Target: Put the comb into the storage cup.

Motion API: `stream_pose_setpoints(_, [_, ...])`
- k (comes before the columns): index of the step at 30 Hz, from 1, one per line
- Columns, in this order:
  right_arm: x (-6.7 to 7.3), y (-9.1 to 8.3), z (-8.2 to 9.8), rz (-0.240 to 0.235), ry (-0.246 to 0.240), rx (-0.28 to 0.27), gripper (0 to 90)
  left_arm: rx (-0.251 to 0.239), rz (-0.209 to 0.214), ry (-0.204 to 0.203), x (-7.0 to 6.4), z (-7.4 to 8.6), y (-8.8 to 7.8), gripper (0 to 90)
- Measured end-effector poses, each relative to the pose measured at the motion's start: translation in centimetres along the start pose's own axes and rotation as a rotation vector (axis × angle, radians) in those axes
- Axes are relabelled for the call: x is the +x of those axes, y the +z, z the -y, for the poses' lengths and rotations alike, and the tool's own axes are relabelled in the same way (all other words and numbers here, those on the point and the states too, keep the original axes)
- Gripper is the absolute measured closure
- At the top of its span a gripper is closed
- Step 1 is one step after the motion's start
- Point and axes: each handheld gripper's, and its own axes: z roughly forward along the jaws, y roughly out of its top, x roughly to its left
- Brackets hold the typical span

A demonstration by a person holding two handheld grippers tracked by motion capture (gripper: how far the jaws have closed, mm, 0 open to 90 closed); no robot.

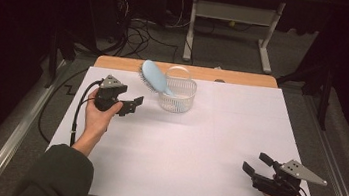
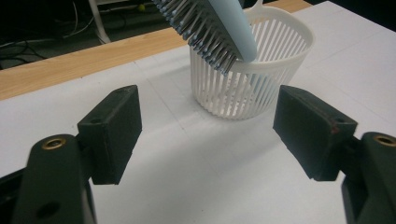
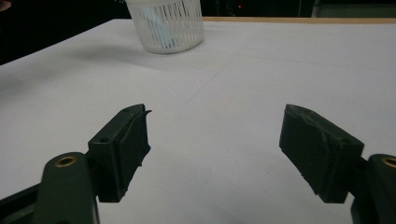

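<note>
Hairbrush (image 1: pixel 155 76) sits handle-down in the white slatted basket (image 1: pixel 183 100), far-centre of the bench (image 1: pixel 238 136); the brush head leans out over the rim toward the left, bristles down. Basket stands upright on the white sheet, just short of the wooden edge strip.

Left claw (image 1: pixel 133 105) is near the basket, on its left, a bit lower than the brush head, w/ jaws spread wide and nothing between them. In the left gripper view the basket and bristles (image 2: pixel 201 35) sit straight ahead between the jaws, so it's aimed right at them. Not touching yet.

Right claw (image 1: pixel 256 164) is well apart, near corner of the bench on the right side, also wide open and empty, pointing roughly toward the basket (image 3: pixel 164 23) across bare sheet.

Step in hand, as I read it: approach to the brush w/ the left claw, pre-grasp. Could equally be a release just made; can't tell from this alone.

Next move, if it's a pick: left claw goes up and fwd to the brush head, jaws straddling back and bristle side, close, then lift along the handle's line so the basket doesn't tip. Basket is light, so the right claw prob. needs to come over and pin the rim.
</note>
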Motion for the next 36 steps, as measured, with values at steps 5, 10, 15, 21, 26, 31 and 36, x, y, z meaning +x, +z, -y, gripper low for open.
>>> stream_pose_setpoints(5, [0.0, 0.0, 0.0, -0.001, 0.003, -0.002, 24.5, 0.003, -0.001, 0.014, -0.2, 0.1, -0.2, 24.7])
stream_pose_setpoints(10, [-0.1, 0.0, 0.0, -0.001, 0.005, 0.000, 24.5, 0.000, -0.003, 0.017, -0.1, 0.1, -0.5, 24.7])
stream_pose_setpoints(15, [-0.1, 0.0, 0.0, -0.001, 0.005, -0.001, 24.5, -0.004, 0.004, 0.027, -0.3, 0.2, -0.9, 24.7])
stream_pose_setpoints(21, [-0.1, 0.0, 0.0, 0.000, 0.005, -0.002, 24.5, -0.011, 0.007, 0.018, -0.2, 0.5, -1.1, 24.7])
stream_pose_setpoints(26, [-0.1, 0.0, 0.0, -0.001, 0.003, -0.002, 24.5, -0.008, 0.002, 0.029, -0.2, 0.8, -1.5, 24.7])
stream_pose_setpoints(31, [-0.2, -0.1, 0.0, 0.003, 0.008, -0.008, 24.5, -0.013, 0.004, 0.017, -0.1, 1.3, -1.8, 24.7])
stream_pose_setpoints(36, [0.0, -0.1, 0.0, 0.003, 0.004, -0.005, 24.5, -0.012, 0.002, 0.016, 0.0, 1.8, -2.3, 24.7])
